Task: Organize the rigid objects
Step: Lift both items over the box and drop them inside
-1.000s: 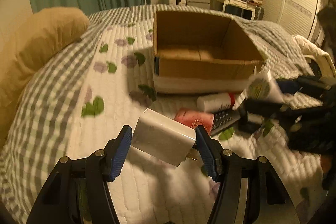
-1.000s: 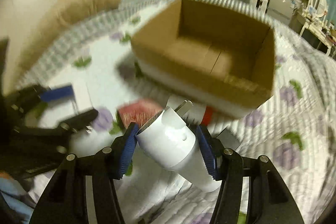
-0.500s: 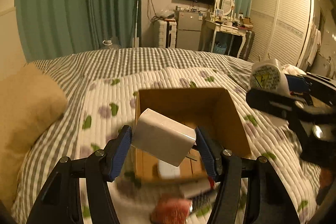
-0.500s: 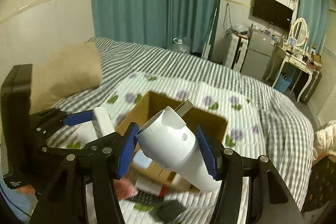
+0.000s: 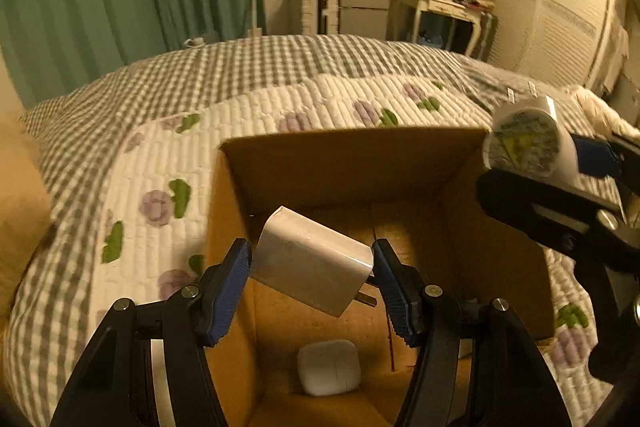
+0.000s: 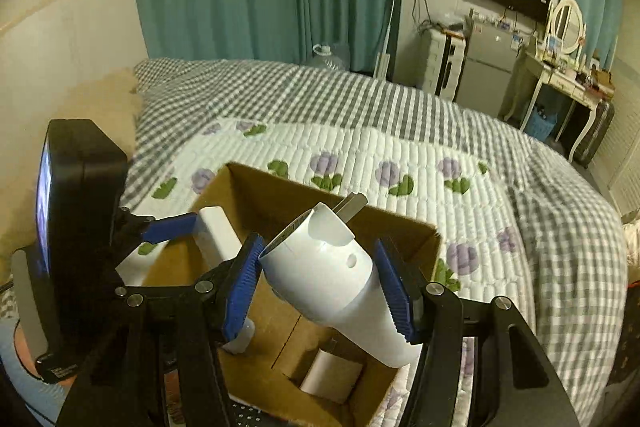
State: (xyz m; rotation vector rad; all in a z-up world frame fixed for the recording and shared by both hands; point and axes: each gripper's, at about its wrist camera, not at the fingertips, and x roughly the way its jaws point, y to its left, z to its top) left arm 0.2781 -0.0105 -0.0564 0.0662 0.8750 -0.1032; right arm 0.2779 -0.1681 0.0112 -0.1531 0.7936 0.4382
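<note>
Both grippers hover over the cardboard box (image 5: 352,167): left gripper (image 5: 312,269) pinching a white charger (image 5: 308,259), right gripper (image 6: 320,277) clamping a white cylindrical plug (image 6: 332,275); one white case (image 5: 329,367) already lies below, neither item yet dropped.

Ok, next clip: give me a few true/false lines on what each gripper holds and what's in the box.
1. The left gripper is shut on a white charger. True.
2. The right gripper is empty. False: it grips a white round plug with metal prongs.
3. Both held items hang over the open box. True.
4. The box sits on a wooden table. False: it sits on a quilt with a flower print.
5. A small white case lies on the box floor. True.
6. The box flaps are closed. False: the top is open and the inside shows.
</note>
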